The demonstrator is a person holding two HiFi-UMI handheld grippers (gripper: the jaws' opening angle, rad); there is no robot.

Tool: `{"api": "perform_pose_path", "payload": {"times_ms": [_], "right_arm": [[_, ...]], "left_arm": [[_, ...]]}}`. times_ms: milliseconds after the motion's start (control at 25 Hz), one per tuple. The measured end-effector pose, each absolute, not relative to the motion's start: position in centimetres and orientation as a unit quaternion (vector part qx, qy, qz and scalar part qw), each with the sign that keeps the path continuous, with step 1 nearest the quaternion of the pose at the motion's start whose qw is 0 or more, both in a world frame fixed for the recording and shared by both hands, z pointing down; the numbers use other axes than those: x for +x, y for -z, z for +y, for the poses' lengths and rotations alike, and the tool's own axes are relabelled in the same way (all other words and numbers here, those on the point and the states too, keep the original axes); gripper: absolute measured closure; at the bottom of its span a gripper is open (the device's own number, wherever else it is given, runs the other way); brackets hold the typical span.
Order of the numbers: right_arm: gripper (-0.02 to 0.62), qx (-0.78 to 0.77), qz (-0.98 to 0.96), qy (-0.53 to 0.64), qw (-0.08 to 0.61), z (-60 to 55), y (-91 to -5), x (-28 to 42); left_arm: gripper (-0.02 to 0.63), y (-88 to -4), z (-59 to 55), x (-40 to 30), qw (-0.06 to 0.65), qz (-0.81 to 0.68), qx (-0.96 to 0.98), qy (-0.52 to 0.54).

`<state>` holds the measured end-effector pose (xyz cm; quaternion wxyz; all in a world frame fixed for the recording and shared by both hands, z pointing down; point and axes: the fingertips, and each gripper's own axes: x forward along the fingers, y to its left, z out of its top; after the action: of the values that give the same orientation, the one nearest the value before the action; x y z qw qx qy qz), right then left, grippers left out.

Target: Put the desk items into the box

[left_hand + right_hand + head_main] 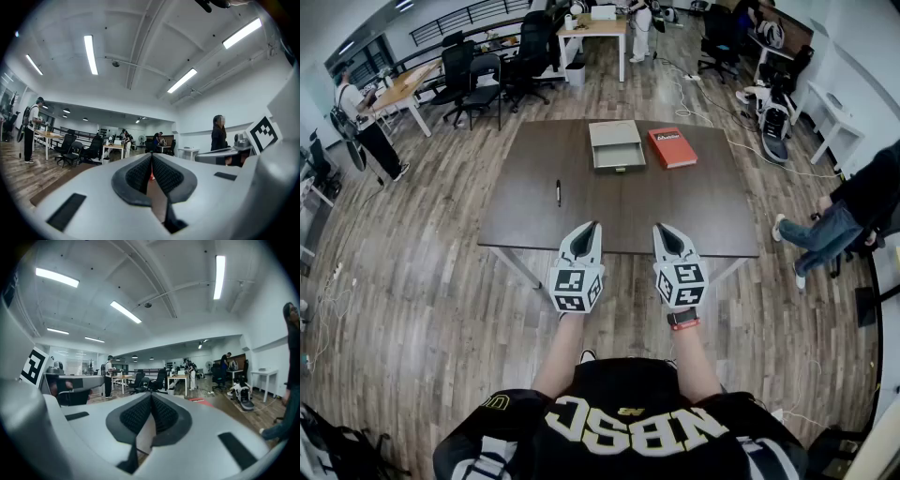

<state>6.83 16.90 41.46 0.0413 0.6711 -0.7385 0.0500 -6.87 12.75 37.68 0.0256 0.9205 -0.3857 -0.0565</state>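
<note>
Nothing is in the box (617,145) yet, so the trouble lies ahead. The pen (559,192) lies flat on the desk (525,211), left of centre and well short of the box. Come down on it with shut jaws and you'll likely set it rolling, or pinch it off-centre and flick it away. The red book (672,147) sits just right of the box, near the far edge. It's flat and broad, so a nudge from the front could shove it off the back rather than lift it. The box looks light too; a bump may slide it.

Now your pose. Both arms reach forward side by side, with the tools over the near edge of the desk, well apart from all three things. The left tool (593,226) points forward about level, jaws pressed together on nothing. The right tool (660,228) sits just beside it, jaws likewise closed and empty. Open up before you reach.
</note>
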Motion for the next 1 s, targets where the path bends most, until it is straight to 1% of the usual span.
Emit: {"api": "perform_pose_path", "payload": {"times_ms": [640,1000], "right_arm": [[0.588,0.672,-0.737,-0.066,0.018,19.4,-41.8,10.2],[0.588,0.654,-0.752,-0.081,0.006,18.8,-42.9,9.6]], "left_arm": [[0.589,-38.1,15.1,-3.1,0.031,-0.388,0.920,0.047],[0.589,-39.8,15.4,-2.7,0.044,-0.391,0.918,0.045]]}}
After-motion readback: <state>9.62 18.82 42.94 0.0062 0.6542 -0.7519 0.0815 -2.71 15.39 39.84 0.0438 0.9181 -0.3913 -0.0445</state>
